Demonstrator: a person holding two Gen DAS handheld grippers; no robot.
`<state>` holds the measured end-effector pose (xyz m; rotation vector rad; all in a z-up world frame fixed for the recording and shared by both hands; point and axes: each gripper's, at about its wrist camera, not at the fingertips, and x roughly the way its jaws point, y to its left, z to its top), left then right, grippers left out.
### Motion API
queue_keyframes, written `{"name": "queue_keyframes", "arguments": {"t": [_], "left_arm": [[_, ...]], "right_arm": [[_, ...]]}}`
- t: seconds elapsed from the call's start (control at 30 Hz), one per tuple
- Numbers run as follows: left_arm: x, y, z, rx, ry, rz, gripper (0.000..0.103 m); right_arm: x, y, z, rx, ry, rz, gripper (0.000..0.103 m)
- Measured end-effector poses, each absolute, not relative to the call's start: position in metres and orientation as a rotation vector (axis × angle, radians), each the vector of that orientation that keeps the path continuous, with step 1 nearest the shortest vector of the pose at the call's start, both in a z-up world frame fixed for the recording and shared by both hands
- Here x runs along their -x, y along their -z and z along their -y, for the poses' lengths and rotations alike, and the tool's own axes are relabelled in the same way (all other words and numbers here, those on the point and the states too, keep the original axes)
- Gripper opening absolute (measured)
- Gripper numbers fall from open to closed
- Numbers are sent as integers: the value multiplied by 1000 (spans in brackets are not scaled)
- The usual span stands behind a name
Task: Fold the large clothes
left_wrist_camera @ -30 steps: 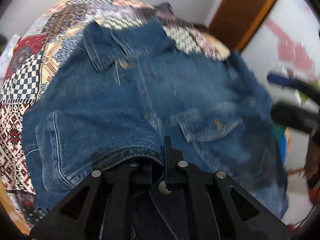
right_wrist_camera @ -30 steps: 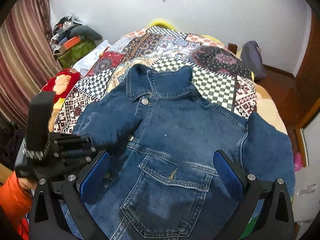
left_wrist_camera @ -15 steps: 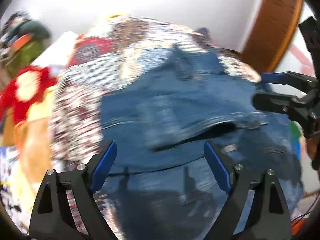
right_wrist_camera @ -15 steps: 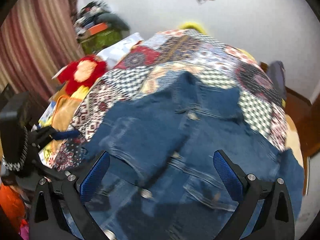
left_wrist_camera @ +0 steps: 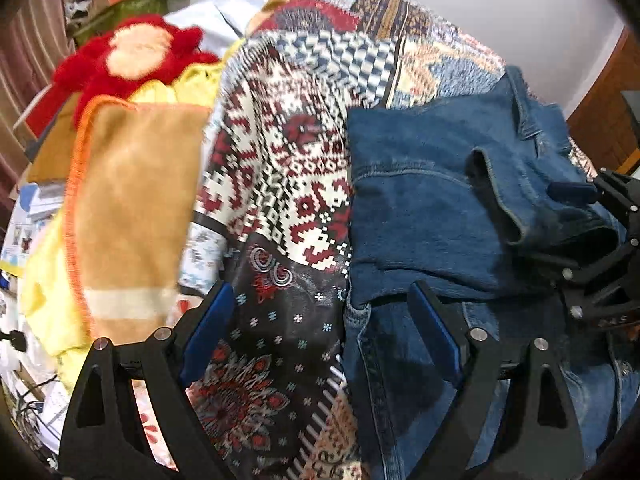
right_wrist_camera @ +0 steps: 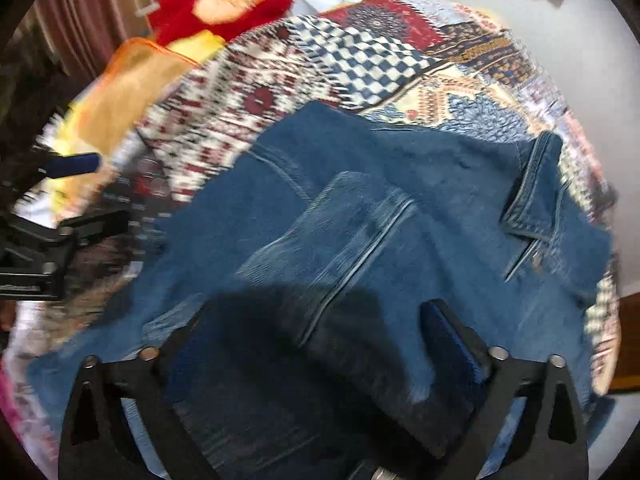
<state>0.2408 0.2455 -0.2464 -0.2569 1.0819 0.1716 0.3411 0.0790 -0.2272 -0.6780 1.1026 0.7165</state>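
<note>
A blue denim jacket (left_wrist_camera: pixel 420 200) (right_wrist_camera: pixel 400 184) lies on the patchwork bedspread (left_wrist_camera: pixel 288 168) (right_wrist_camera: pixel 360 60), one sleeve (right_wrist_camera: pixel 344 236) folded across its body and the collar (right_wrist_camera: pixel 536 192) at the far right. My left gripper (left_wrist_camera: pixel 320 332) is open, straddling the jacket's left edge and bare bedspread, with nothing pinched. My right gripper (right_wrist_camera: pixel 316 352) hangs low over the jacket's lower body, its jaws closing; denim lies between the pads, untouched by them. Each gripper shows in the other's view: the right gripper (left_wrist_camera: pixel 580 228) over the sleeve cuff, the left gripper (right_wrist_camera: pixel 84 192) at the bed's left side.
A red plush toy (left_wrist_camera: pixel 132 52) (right_wrist_camera: pixel 224 4), an orange-edged tan towel (left_wrist_camera: pixel 136 208) (right_wrist_camera: pixel 120 92) and yellow cloth crowd the bed's left side. Papers and cables lie lower left (left_wrist_camera: pixel 36 392). A wooden door (left_wrist_camera: pixel 600 128) stands at the right, a striped curtain (right_wrist_camera: pixel 80 20) at the left.
The left gripper let go of the denim, opened and swung left to the jacket's edge. The sleeve now lies folded over the front. The right gripper dropped closer to the jacket.
</note>
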Motion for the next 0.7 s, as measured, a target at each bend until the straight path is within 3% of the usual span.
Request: {"name": "queue_keyframes", "arguments": {"t": [0.1, 0.17, 0.27, 0.37, 0.7], "left_arm": [[-253, 255, -242, 268, -150, -1085, 88], [-261, 257, -237, 274, -127, -1079, 88], [-271, 264, -228, 263, -109, -1093, 89], [-281, 280, -219, 234, -111, -1141, 89], [-290, 289, -200, 137, -155, -1185, 89]], "right_arm": [[-346, 230, -72, 613, -746, -1111, 74], [-346, 225, -69, 589, -770, -1092, 50], [-343, 214, -68, 567, -803, -1073, 26], [-343, 200, -63, 518, -802, -1044, 18], [-360, 115, 28, 292, -713, -874, 17]]}}
